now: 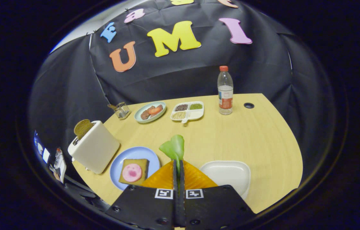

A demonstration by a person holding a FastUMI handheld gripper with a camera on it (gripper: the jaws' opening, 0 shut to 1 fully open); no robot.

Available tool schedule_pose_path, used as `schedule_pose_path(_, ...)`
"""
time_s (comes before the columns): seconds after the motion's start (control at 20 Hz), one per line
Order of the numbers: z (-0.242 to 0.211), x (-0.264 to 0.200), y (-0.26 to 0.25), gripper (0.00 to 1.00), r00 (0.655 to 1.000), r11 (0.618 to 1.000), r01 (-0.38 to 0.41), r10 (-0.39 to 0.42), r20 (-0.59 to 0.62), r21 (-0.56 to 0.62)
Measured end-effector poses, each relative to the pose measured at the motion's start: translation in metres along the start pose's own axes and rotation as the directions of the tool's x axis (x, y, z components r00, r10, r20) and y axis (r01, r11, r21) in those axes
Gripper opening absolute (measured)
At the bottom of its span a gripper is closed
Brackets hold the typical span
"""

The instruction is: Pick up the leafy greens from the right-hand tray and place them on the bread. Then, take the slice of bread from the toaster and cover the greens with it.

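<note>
- Greens first: the leafy greens [174, 147] stand up out of your gripper [178, 166], pinched by the stem between the two fingers, which are pressed nearly together on it.
- Their long axis runs straight ahead along the fingers, stem end in the grip and the broad leaf end pointing away from you, toward the far side of the table [247, 134].
- You hold the gripper above the near part of the table, aimed forward and tilted down, with the greens lifted off any surface.
- Just right of the fingers lies the white tray [231, 174].
- Just left of the fingers sits the blue plate [119, 163], carrying the bread [140, 163] with a pink round slice [132, 172] on top of it.
- Left of the plate, touching or nearly touching its rim, stands the cream toaster [95, 150], with a slice of bread [83, 127] sticking up from its slot.
- Well beyond the greens, a small plate of food [150, 111], a divided dish of grains [187, 111] and a clear bottle [225, 91] stand in a row along the far side.
- A small clear holder [122, 110] sits beside the plate of food, near the table's far left edge.
</note>
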State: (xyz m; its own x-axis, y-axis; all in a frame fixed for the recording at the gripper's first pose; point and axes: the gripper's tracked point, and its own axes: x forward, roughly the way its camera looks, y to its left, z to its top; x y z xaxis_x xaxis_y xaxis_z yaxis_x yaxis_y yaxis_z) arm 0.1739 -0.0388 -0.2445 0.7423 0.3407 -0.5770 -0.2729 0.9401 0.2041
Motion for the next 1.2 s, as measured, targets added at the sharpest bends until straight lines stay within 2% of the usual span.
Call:
schedule_pose_path(0.3, 0.003, 0.027, 0.058, 0.00, 1.000, 0.999, 0.022, -0.022, 0.008, -0.031)
schedule_pose_path(0.7, -0.018, 0.072, 0.118, 0.00, 0.997, 0.983, 0.067, -0.071, -0.014, -0.173)
schedule_pose_path(1.2, -0.050, 0.098, 0.172, 0.01, 0.997, 0.993, 0.037, -0.044, -0.063, -0.110)
